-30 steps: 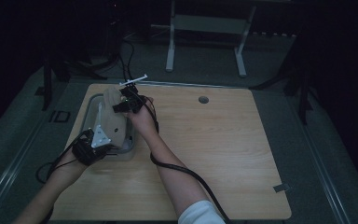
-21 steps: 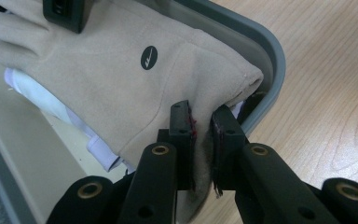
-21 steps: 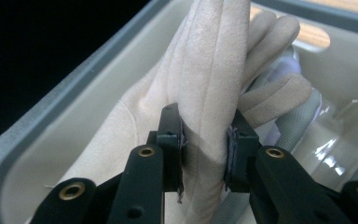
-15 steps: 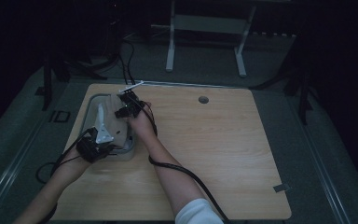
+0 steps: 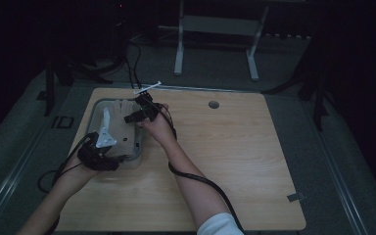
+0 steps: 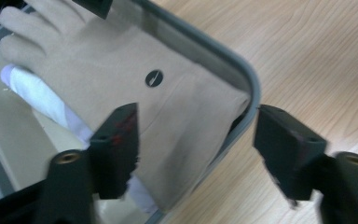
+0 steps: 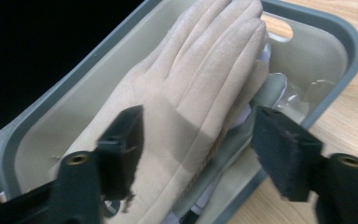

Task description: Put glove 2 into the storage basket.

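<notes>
The person's two forearms come in from the near edge and angle toward the far left. The left tongs [image 5: 108, 128] sit nearer the person, gripped in the left hand [image 5: 92, 157] with the grey three-cornered plate on top and a cable looping back along the wrist. The right tongs [image 5: 138, 111] are held farther out in the right hand [image 5: 157, 128], the forearm bare to a white sleeve, a cable trailing beside it. Both pairs of black jaws have just been opening and stand wide apart, the pads pressing on nothing.
</notes>
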`<state>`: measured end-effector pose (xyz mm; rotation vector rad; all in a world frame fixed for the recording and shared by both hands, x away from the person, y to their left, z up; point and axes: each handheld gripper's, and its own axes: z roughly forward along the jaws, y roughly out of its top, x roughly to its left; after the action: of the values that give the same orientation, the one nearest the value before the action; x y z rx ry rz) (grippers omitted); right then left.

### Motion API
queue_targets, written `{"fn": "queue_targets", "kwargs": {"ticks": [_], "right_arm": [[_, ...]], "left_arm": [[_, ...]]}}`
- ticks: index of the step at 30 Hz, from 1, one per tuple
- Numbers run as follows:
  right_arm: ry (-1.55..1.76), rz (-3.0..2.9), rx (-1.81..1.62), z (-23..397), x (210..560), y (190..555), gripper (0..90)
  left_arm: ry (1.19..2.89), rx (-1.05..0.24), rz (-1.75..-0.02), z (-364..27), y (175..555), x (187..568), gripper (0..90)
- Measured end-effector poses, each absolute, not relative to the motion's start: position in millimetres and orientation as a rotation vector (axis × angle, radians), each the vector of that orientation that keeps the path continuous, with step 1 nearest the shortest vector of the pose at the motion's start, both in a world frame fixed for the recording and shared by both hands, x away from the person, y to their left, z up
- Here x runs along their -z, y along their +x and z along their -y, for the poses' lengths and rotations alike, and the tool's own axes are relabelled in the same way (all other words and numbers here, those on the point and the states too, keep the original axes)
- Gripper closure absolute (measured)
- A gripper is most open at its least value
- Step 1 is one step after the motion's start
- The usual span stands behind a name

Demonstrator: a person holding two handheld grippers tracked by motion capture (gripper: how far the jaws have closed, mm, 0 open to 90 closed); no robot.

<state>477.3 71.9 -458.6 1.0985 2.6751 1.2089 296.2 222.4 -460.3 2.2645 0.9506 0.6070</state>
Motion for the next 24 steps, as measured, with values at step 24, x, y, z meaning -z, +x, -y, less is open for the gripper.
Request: {"fn": "queue_targets", "kwargs": {"ticks": [24], "right_arm": [[0.903, -2.639, -1.230, 20, 458, 435, 18.2]], "left_arm": [[2.178, -0.458, -0.793, -164, 295, 474, 14.3]]}}
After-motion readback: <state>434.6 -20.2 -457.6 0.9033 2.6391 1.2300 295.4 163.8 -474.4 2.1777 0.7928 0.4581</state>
